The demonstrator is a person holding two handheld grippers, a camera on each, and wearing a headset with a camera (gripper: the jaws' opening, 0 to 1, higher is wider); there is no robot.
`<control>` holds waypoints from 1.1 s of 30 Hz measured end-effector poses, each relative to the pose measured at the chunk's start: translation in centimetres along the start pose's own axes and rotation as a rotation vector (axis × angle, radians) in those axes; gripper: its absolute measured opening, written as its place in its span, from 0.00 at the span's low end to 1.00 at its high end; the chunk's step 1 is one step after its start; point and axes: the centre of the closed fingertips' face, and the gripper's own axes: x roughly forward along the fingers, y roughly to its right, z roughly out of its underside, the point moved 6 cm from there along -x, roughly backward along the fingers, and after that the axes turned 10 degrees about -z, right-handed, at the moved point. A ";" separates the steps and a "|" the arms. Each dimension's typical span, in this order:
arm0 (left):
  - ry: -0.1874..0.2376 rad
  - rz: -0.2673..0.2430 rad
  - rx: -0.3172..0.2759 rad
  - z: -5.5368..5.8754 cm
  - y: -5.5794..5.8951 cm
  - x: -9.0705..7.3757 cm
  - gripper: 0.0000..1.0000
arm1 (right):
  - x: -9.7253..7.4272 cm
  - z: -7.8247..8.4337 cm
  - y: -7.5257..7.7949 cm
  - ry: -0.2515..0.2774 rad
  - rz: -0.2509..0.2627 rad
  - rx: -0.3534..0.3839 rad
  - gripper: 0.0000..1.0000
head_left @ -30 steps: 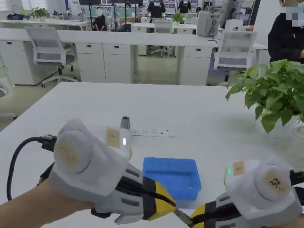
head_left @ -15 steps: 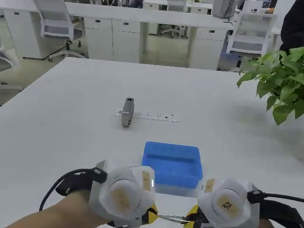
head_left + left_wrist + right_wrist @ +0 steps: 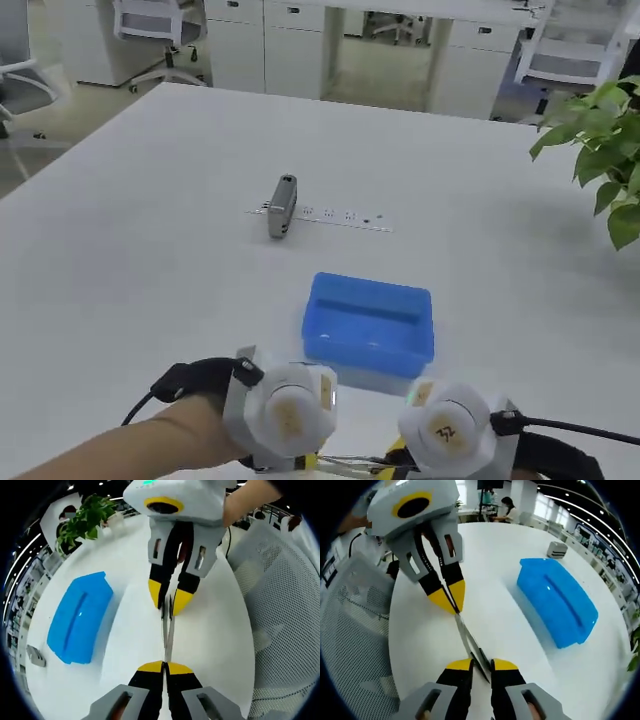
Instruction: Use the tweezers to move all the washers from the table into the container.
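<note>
Still, the left gripper [image 3: 164, 667] and right gripper [image 3: 480, 666] clamp the tweezers [image 3: 167, 630].

The tweezers [image 3: 167, 630] bridge the two facing pairs of jaws, with the left gripper [image 3: 164, 667] opposite the right gripper [image 3: 480, 666], over the counter's [image 3: 150, 250] near edge. Beyond the jaws sits the container [image 3: 365, 350]. Behind it and to the left lies an adapter [image 3: 283, 205], beside a socket strip [image 3: 345, 216]. A plant [image 3: 605, 120] stands far right.

Head view high, forward-down over tabletop [image 3: 130, 220]; gripper views low, close, face-to-face; all share container [image 3: 370, 322], 9 o'clock left, 2 o'clock right.
</note>
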 end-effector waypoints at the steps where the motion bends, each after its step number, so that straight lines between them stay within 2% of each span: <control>1: -0.007 0.002 0.005 0.2 0.0 0.2 0.00 | -0.4 -0.1 -0.2 0.017 0.004 0.005 0.11; 4: -0.003 0.003 -0.028 -0.1 -0.2 0.1 0.00 | -1.8 -0.3 -0.5 0.066 0.042 0.050 0.16; 6: -0.003 0.002 -0.043 0.0 -0.1 0.1 0.00 | -3.2 -0.3 -1.1 0.118 0.075 0.088 0.19; 7: -0.009 -0.003 -0.074 -0.1 -0.1 0.1 0.00 | -4.1 -0.1 -1.5 0.146 0.092 0.128 0.21; 9: -0.013 -0.016 -0.097 0.0 0.0 0.1 0.02 | -5.3 0.1 -2.1 0.187 0.116 0.177 0.26; 10: -0.005 -0.071 -0.104 0.1 -0.4 0.0 0.05 | -6.3 0.4 -2.5 0.218 0.138 0.209 0.29; 11: -0.007 -0.055 -0.114 0.2 -0.2 -0.1 0.08 | -6.7 0.5 -2.8 0.236 0.146 0.233 0.30; 12: -0.009 -0.072 -0.176 0.4 -0.2 -0.2 0.11 | -7.5 0.7 -3.2 0.260 0.158 0.269 0.32; 14: -0.019 -0.071 -0.229 0.8 0.0 -0.5 0.19 | -8.6 0.9 -3.7 0.297 0.205 0.313 0.39; 16: -0.013 -0.098 -0.314 1.2 0.2 -1.0 0.24 | -9.3 0.9 -4.0 0.322 0.231 0.340 0.43; 17: -0.010 -0.096 -0.375 1.4 0.4 -1.5 0.26 | -9.7 0.9 -4.1 0.342 0.254 0.355 0.47; 19: 0.033 -0.119 -0.459 1.4 0.7 -2.6 0.28 | -10.3 1.0 -4.6 0.362 0.263 0.364 0.52; 20: 0.037 -0.136 -0.478 1.5 0.8 -3.3 0.29 | -10.5 1.1 -4.8 0.367 0.268 0.364 0.54; 21: 0.055 -0.162 -0.520 1.6 1.0 -4.2 0.32 | -10.7 1.1 -4.9 0.370 0.280 0.364 0.57; 22: 0.060 -0.166 -0.560 1.7 1.2 -4.8 0.36 | -10.9 1.3 -5.0 0.371 0.289 0.366 0.60; 23: 0.087 -0.187 -0.608 1.6 1.3 -5.8 0.42 | -11.0 1.3 -5.1 0.375 0.297 0.368 0.63; 26: 0.134 -0.247 -0.681 1.7 1.6 -7.9 0.53 | -11.3 1.8 -5.3 0.382 0.309 0.392 0.71; 27: 0.170 -0.281 -0.713 1.7 1.7 -8.9 0.55 | -11.5 2.0 -5.4 0.392 0.316 0.396 0.73; 29: 0.202 -0.312 -0.751 1.7 2.0 -10.2 0.61 | -11.7 2.2 -5.5 0.401 0.317 0.410 0.76; 30: 0.219 -0.345 -0.773 1.8 2.1 -11.0 0.66 | -11.8 2.5 -5.6 0.407 0.320 0.425 0.79; 33: 0.234 -0.395 -0.832 2.1 2.7 -12.6 0.80 | -12.4 2.9 -5.7 0.426 0.337 0.444 0.84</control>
